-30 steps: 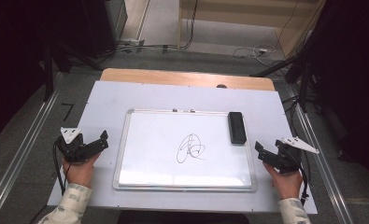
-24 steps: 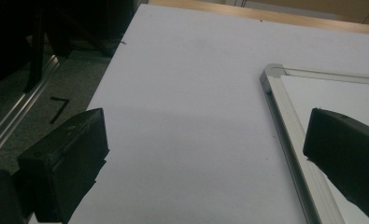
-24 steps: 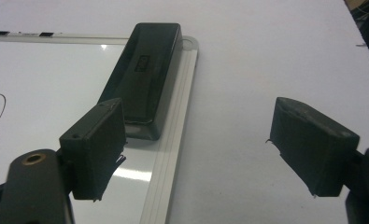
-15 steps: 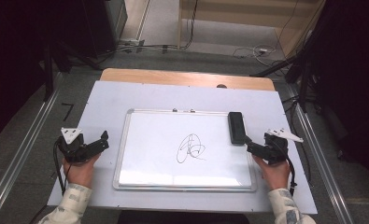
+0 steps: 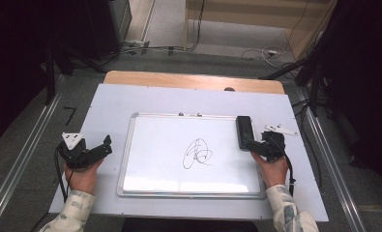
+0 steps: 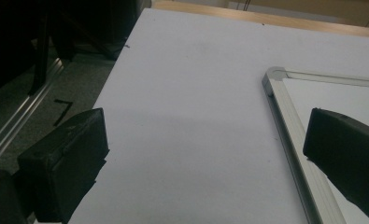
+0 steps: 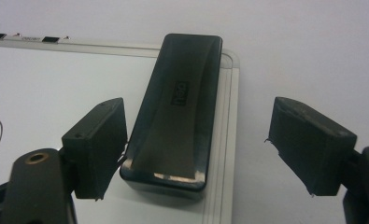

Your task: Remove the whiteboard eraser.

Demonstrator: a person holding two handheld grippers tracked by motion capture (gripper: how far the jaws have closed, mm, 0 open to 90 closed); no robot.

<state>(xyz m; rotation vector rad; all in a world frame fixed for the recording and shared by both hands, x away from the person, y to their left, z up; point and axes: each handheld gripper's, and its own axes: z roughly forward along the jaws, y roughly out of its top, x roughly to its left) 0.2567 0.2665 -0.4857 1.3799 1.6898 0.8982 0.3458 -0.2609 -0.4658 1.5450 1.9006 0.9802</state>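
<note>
A white board (image 5: pixel 126 159) with a metal frame lies on the table, and a black scribble (image 5: pixel 198 154) sits near its middle. A black eraser (image 5: pixel 244 131) lies along the board's right edge near the far corner. My right gripper (image 5: pixel 255 145) is at the eraser's near end. In the right gripper view the eraser (image 7: pixel 177 107) lies between the jaws of the right gripper (image 7: pixel 198 128); they have just been closing a little, the left one is close to the eraser and the right one is well apart. My left gripper (image 5: pixel 106 145) rests left of the board, open and empty. The left gripper (image 6: pixel 205 135) faces the board's corner (image 6: pixel 276 79).
A white mat (image 5: pixel 111 101) covers the table, with a wooden strip (image 5: pixel 188 79) along its far edge. Metal rails run along the floor on both sides, and cables lie beyond the table. Two small clips (image 5: pixel 189 114) sit on the board's far edge.
The right gripper has moved left and forward, from beside the board's right edge up to the eraser's near end. The left gripper has stayed where it was.
</note>
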